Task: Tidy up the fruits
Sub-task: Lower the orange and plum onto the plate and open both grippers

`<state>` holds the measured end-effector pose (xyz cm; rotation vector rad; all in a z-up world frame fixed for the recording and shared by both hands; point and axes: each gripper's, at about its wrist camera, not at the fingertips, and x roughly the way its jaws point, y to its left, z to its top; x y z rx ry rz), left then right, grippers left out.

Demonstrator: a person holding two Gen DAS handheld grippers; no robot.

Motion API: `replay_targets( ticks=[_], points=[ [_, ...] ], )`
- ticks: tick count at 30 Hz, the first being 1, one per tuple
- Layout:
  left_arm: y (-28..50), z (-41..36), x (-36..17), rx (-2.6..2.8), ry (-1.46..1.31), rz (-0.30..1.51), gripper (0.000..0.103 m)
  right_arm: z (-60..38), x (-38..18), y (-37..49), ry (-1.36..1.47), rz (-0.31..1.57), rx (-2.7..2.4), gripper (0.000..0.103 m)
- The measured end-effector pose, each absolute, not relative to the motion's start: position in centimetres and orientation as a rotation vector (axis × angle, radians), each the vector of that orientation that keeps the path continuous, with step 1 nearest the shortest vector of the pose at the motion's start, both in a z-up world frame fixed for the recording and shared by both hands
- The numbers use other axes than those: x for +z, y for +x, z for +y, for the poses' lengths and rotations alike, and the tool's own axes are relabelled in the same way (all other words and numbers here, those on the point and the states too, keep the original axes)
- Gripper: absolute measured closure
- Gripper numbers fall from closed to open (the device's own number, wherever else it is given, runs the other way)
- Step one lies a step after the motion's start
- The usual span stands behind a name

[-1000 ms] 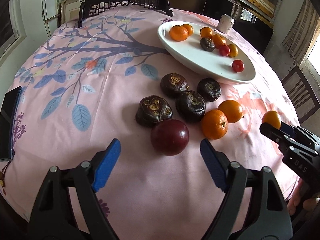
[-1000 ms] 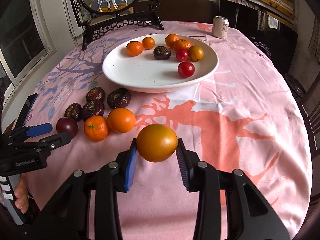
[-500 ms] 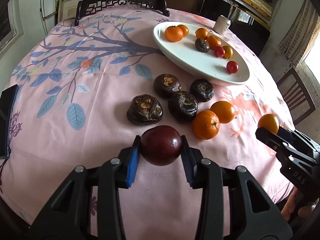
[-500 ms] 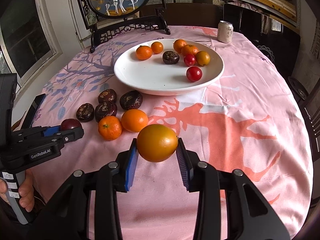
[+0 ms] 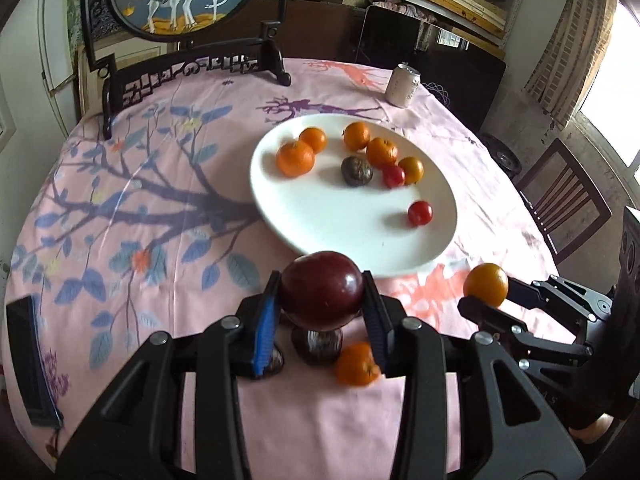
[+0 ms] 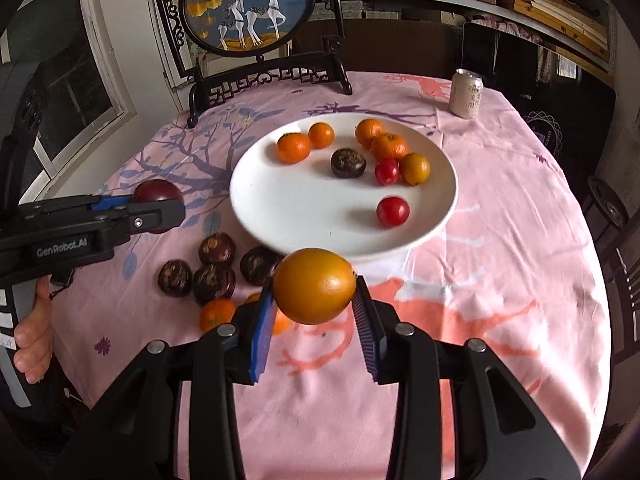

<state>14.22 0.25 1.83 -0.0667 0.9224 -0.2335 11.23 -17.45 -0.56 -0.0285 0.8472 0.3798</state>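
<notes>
My left gripper (image 5: pixel 320 312) is shut on a dark red plum (image 5: pixel 322 290) and holds it above the table, just short of the white plate (image 5: pixel 320 220). It also shows in the right wrist view (image 6: pixel 158 204). My right gripper (image 6: pixel 314 312) is shut on a yellow-orange fruit (image 6: pixel 314 286), held in the air near the plate's (image 6: pixel 288 208) front rim. The plate holds several oranges, a dark fruit (image 6: pixel 348 163) and two red tomatoes. Several dark wrinkled fruits (image 6: pixel 214 282) and oranges (image 6: pixel 218 314) lie on the pink cloth in front of the plate.
A drink can (image 6: pixel 466 94) stands at the back right of the round table. A framed deer picture on a black stand (image 6: pixel 248 12) is at the back. A dark phone (image 5: pixel 30 360) lies at the left edge. Chairs stand on the right.
My left gripper closed on the plum, lifted it off the cloth and moved toward the plate. My right gripper, holding the orange fruit, also came closer to the plate.
</notes>
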Motion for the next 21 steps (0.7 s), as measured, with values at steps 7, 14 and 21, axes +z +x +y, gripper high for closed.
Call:
replay_targets(
  ticks=[7, 14, 21],
  points=[
    [26.7, -2.7, 0.9, -0.195, -0.072, 1.0, 0.063, -16.3, -0.5, 20.5, -0.093, 0.866, 0.361, 0.065],
    [31.6, -4.3, -2.0, -0.185, -0.075, 1.061, 0.063, -16.2, -3.6, 26.0, -0.108, 0.963, 0.345, 0.065],
    [32.4, -4.7, -1.2, -0.186, -0.067, 1.002, 0.032, -16.4, -4.0, 27.0, -0.127, 0.93, 0.318, 0.043]
  ],
)
